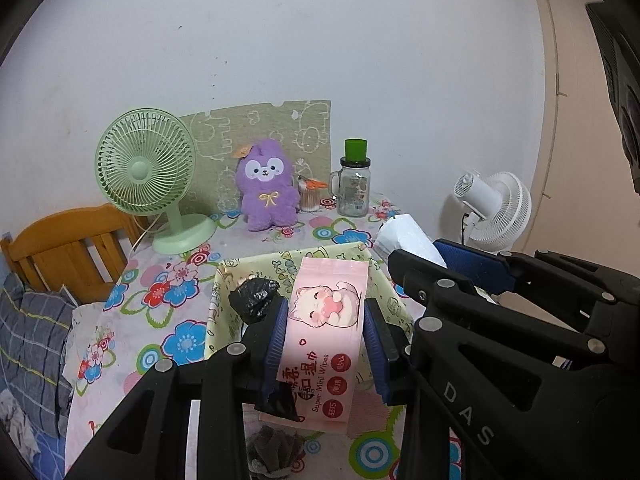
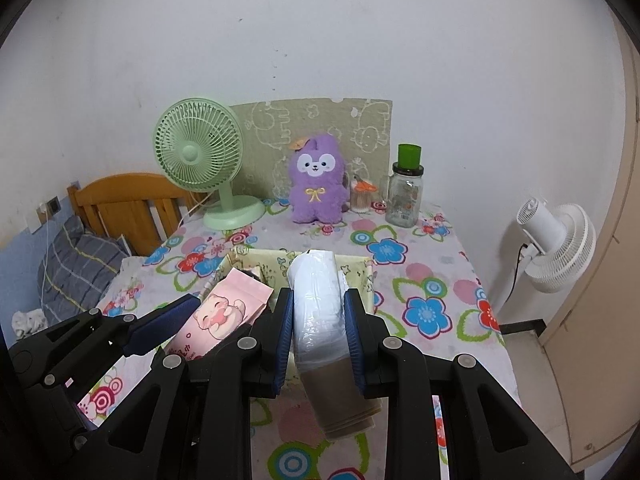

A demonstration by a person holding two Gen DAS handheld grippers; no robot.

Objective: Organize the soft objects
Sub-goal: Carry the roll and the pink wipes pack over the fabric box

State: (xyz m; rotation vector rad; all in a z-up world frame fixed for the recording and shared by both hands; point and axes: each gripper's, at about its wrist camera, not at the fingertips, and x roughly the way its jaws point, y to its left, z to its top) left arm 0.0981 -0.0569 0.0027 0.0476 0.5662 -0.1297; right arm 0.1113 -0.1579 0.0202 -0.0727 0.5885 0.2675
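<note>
My left gripper [image 1: 326, 346] is shut on a pink pack of mini wipes [image 1: 324, 332] with a cartoon cat, held above the near edge of a pale green fabric basket [image 1: 224, 280]. A crumpled black bag [image 1: 254, 296] lies in the basket's left side. My right gripper [image 2: 319, 334] is shut on a white plastic-wrapped roll with a brown end [image 2: 320, 308], held over the same basket [image 2: 358, 270]. In the right wrist view the wipes pack [image 2: 222, 316] and the left gripper's finger [image 2: 160, 328] show at left. A grey fuzzy thing [image 1: 274, 446] lies on the tablecloth below the left gripper.
On the flowered tablecloth [image 1: 160, 300] at the back stand a green desk fan [image 1: 146, 170], a purple plush toy [image 1: 268, 186], a cotton-swab jar [image 1: 310, 196] and a glass jar with a green lid [image 1: 354, 184]. A white fan [image 1: 494, 210] stands right; a wooden bed frame [image 1: 64, 240] left.
</note>
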